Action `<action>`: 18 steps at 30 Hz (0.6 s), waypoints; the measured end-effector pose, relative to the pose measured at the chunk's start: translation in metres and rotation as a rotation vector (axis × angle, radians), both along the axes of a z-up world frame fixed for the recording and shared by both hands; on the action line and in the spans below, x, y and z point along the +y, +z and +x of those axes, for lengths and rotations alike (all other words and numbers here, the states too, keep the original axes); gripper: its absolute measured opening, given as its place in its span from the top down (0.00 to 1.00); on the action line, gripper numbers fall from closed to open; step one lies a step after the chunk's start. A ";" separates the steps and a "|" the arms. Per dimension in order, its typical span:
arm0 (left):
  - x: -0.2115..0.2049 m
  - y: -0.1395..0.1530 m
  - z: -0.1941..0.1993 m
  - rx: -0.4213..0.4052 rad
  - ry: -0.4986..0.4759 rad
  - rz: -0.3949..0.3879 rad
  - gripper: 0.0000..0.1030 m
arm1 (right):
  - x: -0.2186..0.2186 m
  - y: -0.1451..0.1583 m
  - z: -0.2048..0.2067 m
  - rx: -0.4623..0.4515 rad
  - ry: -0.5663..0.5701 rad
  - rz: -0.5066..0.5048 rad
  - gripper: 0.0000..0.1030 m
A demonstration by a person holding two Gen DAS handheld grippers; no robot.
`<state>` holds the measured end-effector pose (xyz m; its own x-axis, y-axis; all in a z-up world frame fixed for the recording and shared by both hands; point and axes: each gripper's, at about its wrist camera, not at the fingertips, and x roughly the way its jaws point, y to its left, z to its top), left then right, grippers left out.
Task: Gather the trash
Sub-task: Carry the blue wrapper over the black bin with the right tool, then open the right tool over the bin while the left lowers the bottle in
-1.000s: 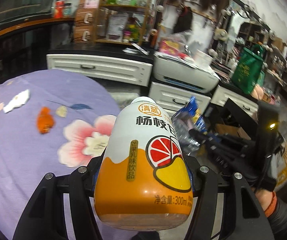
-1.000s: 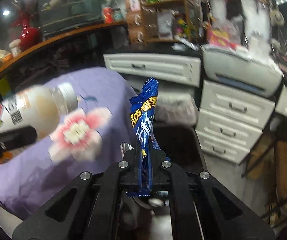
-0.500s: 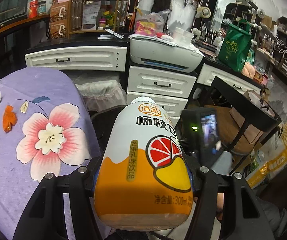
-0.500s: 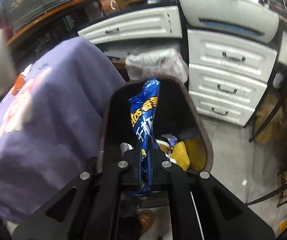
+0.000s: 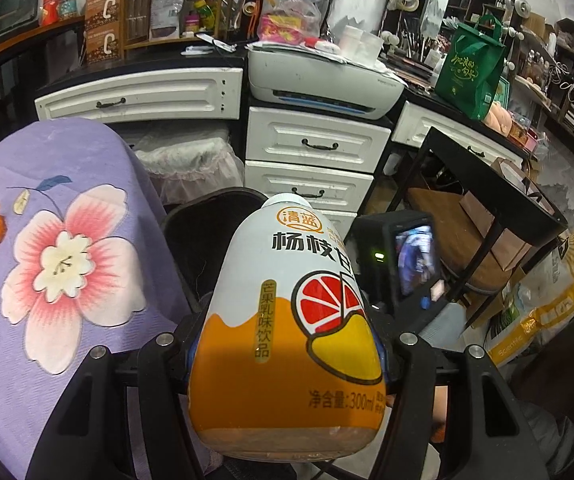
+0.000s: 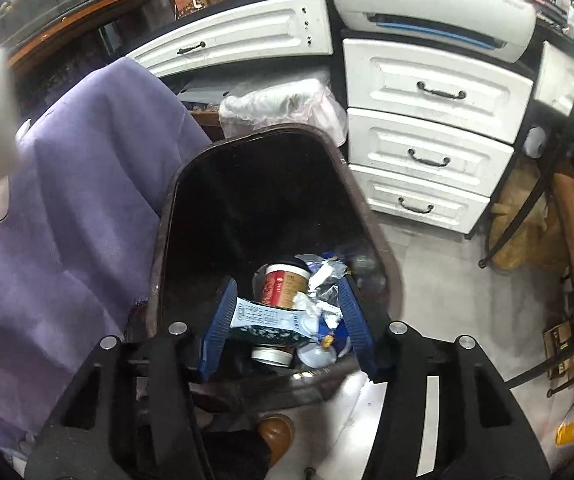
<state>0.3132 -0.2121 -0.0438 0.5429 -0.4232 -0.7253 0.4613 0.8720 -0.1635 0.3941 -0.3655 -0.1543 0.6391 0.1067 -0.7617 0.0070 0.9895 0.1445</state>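
The left claw grips the drink bottle. The right claw, jaws just opened, hangs empty over the trash bin; the wrapper seemingly lies inside.

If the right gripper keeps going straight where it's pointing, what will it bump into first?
Probably the trash inside the dark bin. The right gripper, jaws open and empty, points down into it, at the red paper cup and crumpled wrappers. Depth is hard to judge.
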 end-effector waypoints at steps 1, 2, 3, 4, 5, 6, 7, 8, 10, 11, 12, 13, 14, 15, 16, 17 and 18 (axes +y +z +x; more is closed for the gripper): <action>-0.001 -0.002 0.002 0.008 -0.005 -0.002 0.41 | -0.004 0.003 -0.007 -0.008 -0.008 -0.002 0.41; -0.004 -0.005 0.005 0.019 -0.010 -0.002 0.41 | -0.007 0.004 -0.011 -0.011 -0.010 0.001 0.41; -0.007 -0.008 0.008 0.027 -0.015 0.002 0.41 | -0.011 0.006 -0.017 -0.011 -0.013 0.003 0.41; -0.011 -0.012 0.010 0.030 -0.019 0.010 0.41 | -0.014 0.007 -0.022 -0.011 -0.016 0.000 0.41; -0.014 -0.014 0.012 0.031 -0.021 0.019 0.41 | -0.017 0.007 -0.026 -0.010 -0.019 -0.003 0.41; -0.018 -0.018 0.013 0.033 -0.025 0.030 0.41 | -0.020 0.008 -0.032 -0.011 -0.023 -0.007 0.41; -0.022 -0.023 0.016 0.039 -0.029 0.039 0.41 | -0.022 0.009 -0.037 -0.011 -0.027 -0.013 0.41; -0.025 -0.028 0.019 0.046 -0.030 0.050 0.41 | -0.025 0.010 -0.042 -0.013 -0.032 -0.019 0.41; -0.033 -0.037 0.024 0.053 -0.031 0.076 0.41 | -0.031 0.012 -0.052 -0.018 -0.045 -0.030 0.41; -0.036 -0.041 0.026 0.055 -0.033 0.085 0.41 | -0.034 0.013 -0.056 -0.014 -0.053 -0.035 0.41; -0.038 -0.044 0.028 0.055 -0.034 0.094 0.41 | -0.037 0.013 -0.060 -0.012 -0.061 -0.038 0.41; -0.041 -0.049 0.031 0.056 -0.033 0.107 0.41 | -0.041 0.013 -0.066 -0.014 -0.074 -0.040 0.41; -0.044 -0.053 0.034 0.062 -0.029 0.115 0.41 | -0.045 0.013 -0.069 -0.014 -0.082 -0.038 0.41; -0.045 -0.058 0.038 0.072 -0.026 0.119 0.41 | -0.048 0.013 -0.072 -0.013 -0.087 -0.036 0.41; -0.046 -0.061 0.041 0.077 -0.025 0.123 0.41 | -0.052 0.012 -0.076 -0.011 -0.096 -0.036 0.41; -0.047 -0.065 0.044 0.081 -0.023 0.132 0.41 | -0.054 0.012 -0.080 -0.009 -0.101 -0.038 0.41; -0.049 -0.069 0.048 0.087 -0.020 0.142 0.41 | -0.056 0.011 -0.082 -0.006 -0.104 -0.038 0.41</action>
<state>0.3612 -0.2612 -0.1130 0.4678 -0.3231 -0.8227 0.4684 0.8800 -0.0793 0.3118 -0.4211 -0.1433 0.6499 0.0104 -0.7599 0.1094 0.9882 0.1070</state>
